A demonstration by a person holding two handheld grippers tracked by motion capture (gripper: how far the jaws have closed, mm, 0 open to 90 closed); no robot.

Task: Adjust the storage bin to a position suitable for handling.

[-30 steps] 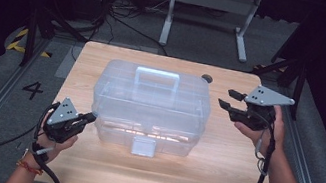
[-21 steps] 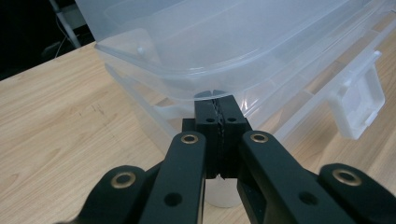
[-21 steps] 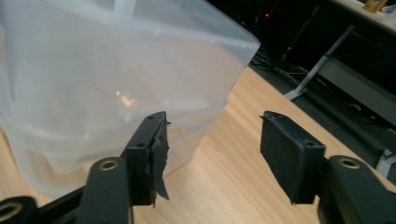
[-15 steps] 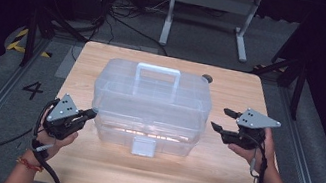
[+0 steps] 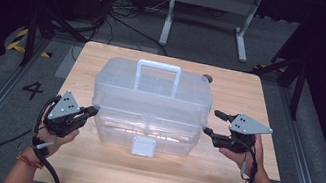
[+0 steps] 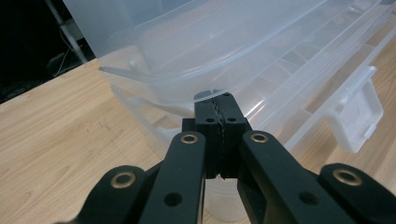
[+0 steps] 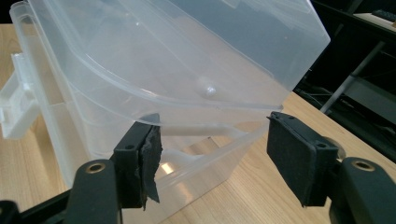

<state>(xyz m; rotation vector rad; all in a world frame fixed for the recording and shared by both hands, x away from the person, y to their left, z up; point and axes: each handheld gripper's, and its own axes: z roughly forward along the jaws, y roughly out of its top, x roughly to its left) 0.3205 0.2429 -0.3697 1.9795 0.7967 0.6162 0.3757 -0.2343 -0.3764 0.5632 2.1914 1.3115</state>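
Observation:
A clear plastic storage box (image 5: 151, 104) with a white handle (image 5: 159, 65) and a front latch (image 5: 143, 146) stands mid-table. My left gripper (image 5: 92, 109) is shut and empty at the box's left end. In the left gripper view its tips (image 6: 220, 100) sit right at the lid's rim, with the box (image 6: 261, 46) and latch (image 6: 359, 116) beyond. My right gripper (image 5: 211, 121) is at the box's right end, open, and its jaws have just been opening. In the right gripper view (image 7: 217, 140) the lid's rim on the box (image 7: 163, 56) lies just beyond the pads, which do not press on it.
A small dark round object (image 5: 207, 78) lies near the table's back edge. Bare wooden table (image 5: 161, 177) stretches in front of the box and to its sides. A white-legged stand (image 5: 209, 18) and cables are on the floor behind.
My right gripper has come down from above the box's right corner to beside its right end, and its jaws stand wider. The left gripper has stayed put.

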